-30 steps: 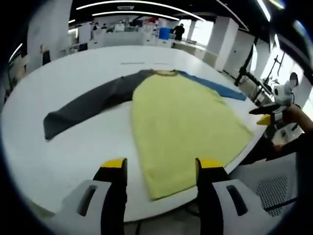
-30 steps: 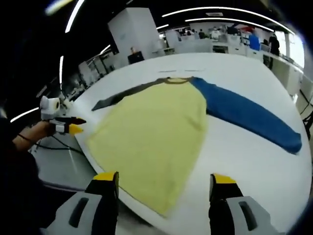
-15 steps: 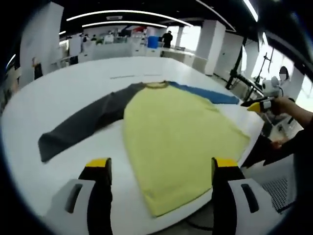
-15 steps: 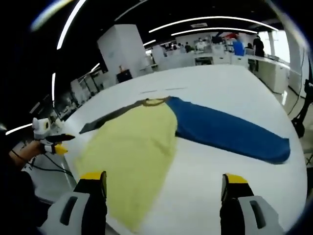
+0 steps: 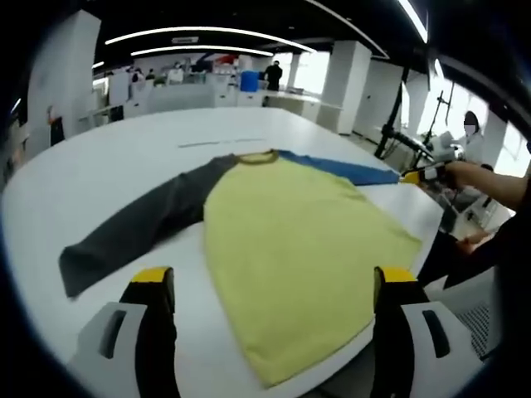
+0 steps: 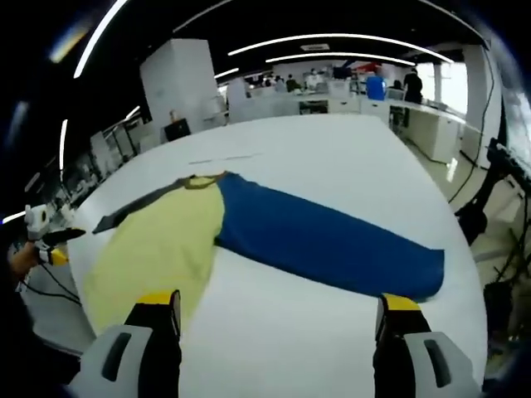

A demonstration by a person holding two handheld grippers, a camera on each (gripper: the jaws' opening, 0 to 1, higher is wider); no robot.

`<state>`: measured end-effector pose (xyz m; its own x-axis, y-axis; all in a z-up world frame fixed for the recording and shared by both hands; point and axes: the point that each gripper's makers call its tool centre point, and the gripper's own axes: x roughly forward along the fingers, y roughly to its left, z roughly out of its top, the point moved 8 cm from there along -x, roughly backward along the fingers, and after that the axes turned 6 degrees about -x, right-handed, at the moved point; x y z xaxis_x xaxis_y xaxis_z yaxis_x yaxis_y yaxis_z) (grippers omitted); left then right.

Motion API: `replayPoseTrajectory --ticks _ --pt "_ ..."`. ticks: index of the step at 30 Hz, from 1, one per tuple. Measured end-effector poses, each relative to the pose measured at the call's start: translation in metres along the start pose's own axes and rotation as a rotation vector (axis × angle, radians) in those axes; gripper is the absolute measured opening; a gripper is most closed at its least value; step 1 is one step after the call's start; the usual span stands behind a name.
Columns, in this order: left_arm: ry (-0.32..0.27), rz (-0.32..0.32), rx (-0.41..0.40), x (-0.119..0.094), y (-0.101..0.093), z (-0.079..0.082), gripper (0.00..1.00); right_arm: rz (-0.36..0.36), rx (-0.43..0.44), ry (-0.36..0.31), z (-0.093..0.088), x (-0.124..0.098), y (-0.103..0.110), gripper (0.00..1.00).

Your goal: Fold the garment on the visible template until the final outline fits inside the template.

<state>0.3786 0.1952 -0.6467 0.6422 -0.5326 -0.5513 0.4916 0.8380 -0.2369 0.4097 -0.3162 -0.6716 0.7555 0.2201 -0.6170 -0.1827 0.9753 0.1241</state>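
Observation:
A long-sleeved shirt lies flat on the white table (image 5: 108, 157). Its yellow body (image 5: 294, 240) (image 6: 149, 253) reaches the near table edge. Its grey sleeve (image 5: 137, 228) stretches toward the left in the left gripper view, and its blue sleeve (image 6: 323, 245) (image 5: 344, 171) spreads out in the right gripper view. My left gripper (image 5: 270, 282) is open above the shirt's hem, holding nothing. My right gripper (image 6: 278, 303) is open above bare table near the blue sleeve. Each gripper shows small in the other's view: the right gripper (image 5: 415, 176) and the left gripper (image 6: 51, 247). I see no template outline.
The white table (image 6: 332, 157) is large and rounded, with thin marks (image 5: 220, 143) beyond the collar. A person's hand (image 5: 465, 176) holds the far gripper. Desks, people and a blue bin (image 5: 249, 80) stand at the back. A tripod stand (image 5: 398, 137) is at the right.
Both cameras have shifted: the right gripper view has swung toward the blue sleeve, and the left gripper view has drawn closer over the yellow body. The shirt itself lies as before.

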Motion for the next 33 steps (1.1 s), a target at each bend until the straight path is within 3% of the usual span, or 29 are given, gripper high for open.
replayPoseTrajectory --ticks 8,13,17,22,29,33 --pt "0.012 -0.007 0.014 0.007 0.004 0.002 0.99 -0.113 0.025 -0.057 0.008 0.01 -0.042 0.88" --pt "-0.01 -0.017 -0.004 0.009 0.005 0.004 0.99 -0.205 0.029 -0.04 0.007 0.01 -0.06 0.76" --pt "-0.006 -0.025 -0.016 0.011 0.009 0.007 0.99 -0.242 0.032 -0.026 0.003 0.011 -0.066 0.71" --pt "-0.013 -0.023 -0.006 0.012 0.01 0.01 0.99 -0.286 0.004 -0.002 -0.004 0.013 -0.075 0.56" --pt "-0.004 -0.005 0.061 0.012 0.005 0.007 0.92 -0.338 0.059 -0.022 -0.007 0.011 -0.085 0.44" --pt "-0.014 -0.006 0.071 0.011 0.004 0.009 0.9 -0.342 0.076 0.002 -0.011 0.012 -0.09 0.34"
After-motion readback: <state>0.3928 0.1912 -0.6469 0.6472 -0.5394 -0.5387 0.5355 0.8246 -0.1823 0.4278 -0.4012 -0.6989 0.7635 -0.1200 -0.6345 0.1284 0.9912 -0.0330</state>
